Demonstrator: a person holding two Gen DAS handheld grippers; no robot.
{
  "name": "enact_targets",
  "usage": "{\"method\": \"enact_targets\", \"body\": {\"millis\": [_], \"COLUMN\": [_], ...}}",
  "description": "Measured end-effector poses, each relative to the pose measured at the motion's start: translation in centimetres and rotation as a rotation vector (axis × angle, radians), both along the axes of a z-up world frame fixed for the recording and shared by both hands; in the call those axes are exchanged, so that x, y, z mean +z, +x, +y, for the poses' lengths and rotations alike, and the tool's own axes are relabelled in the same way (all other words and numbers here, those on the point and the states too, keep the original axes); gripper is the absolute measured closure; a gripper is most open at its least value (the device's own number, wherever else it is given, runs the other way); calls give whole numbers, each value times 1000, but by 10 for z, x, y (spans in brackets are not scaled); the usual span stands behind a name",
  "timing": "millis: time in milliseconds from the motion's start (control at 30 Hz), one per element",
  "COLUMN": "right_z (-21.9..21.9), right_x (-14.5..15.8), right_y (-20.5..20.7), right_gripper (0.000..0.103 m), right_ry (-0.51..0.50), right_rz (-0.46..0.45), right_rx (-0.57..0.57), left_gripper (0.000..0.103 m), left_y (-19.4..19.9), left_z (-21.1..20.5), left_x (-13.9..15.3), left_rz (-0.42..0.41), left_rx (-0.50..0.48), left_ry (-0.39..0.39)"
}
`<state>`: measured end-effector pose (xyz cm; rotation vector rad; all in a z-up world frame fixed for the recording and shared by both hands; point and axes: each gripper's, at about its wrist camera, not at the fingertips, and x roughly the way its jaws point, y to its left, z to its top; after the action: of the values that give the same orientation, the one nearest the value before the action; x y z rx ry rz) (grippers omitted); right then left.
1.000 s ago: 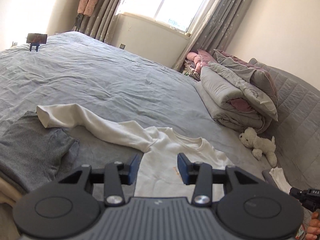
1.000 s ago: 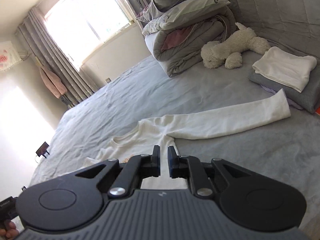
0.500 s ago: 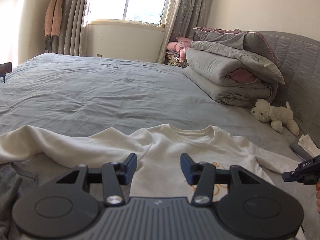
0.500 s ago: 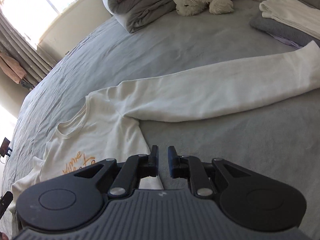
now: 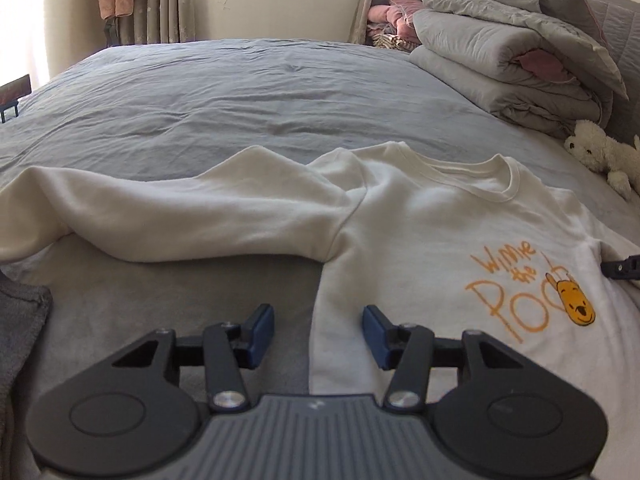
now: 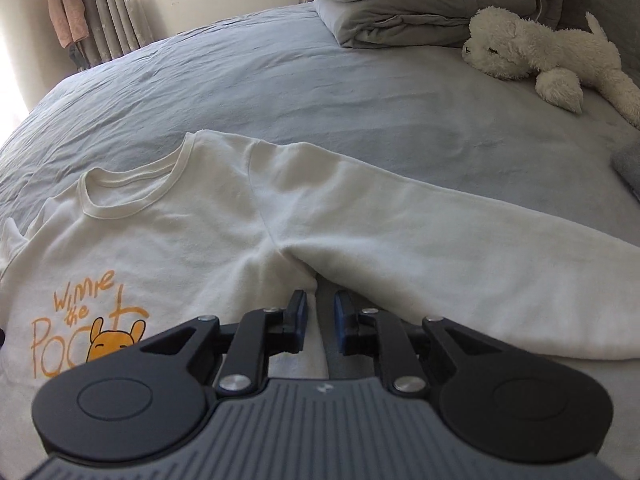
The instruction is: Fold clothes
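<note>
Only your right view showed the folded cloth point(image 6: 628, 166) at 3 o'clock. Left gripper point(image 5: 318, 334) spread wide, right gripper point(image 6: 321, 320) narrowly parted, both empty, nearer the sweatshirt point(image 5: 420, 232) than before.

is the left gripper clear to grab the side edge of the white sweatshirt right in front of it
Probably yes. The left gripper is open, and the white sweatshirt has its side edge lying flat on the grey bedspread just ahead between the fingers, with nothing covering it.

Sweatshirt point(image 5: 400, 220) hem behind gripper point(image 5: 318, 334)
</note>
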<state>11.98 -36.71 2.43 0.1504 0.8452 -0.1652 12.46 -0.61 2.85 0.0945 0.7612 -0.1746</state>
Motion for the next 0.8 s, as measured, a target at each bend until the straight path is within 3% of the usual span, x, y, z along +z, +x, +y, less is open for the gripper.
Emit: {"method": "enact_targets", "body": {"millis": [33, 100, 200, 300, 467, 800], "right_z": [1, -1, -13, -15, -10, 3], "right_x": [0, 1, 6, 24, 49, -2], "right_y": [1, 3, 0, -3, 9, 70], "right_gripper": [87, 87, 87, 82, 43, 44], "right_ry": [-70, -168, -129, -80, -115, -346], "right_rz": [13, 30, 9, -68, -192, -115], "right_rx": [-26, -64, -45, 11, 98, 333], "left_gripper": [49, 48, 48, 48, 48, 48], "left_y": [-3, -7, -5, 0, 3, 4], "left_z": [-6, -9, -3, 4, 4, -1], "left_x": [1, 5, 8, 9, 9, 6], "left_rz": [-13, -27, -33, -6, 15, 16], "left_rx": [-10, -19, -25, -10, -3, -33], "left_ry": [67, 110, 92, 42, 11, 15]}}
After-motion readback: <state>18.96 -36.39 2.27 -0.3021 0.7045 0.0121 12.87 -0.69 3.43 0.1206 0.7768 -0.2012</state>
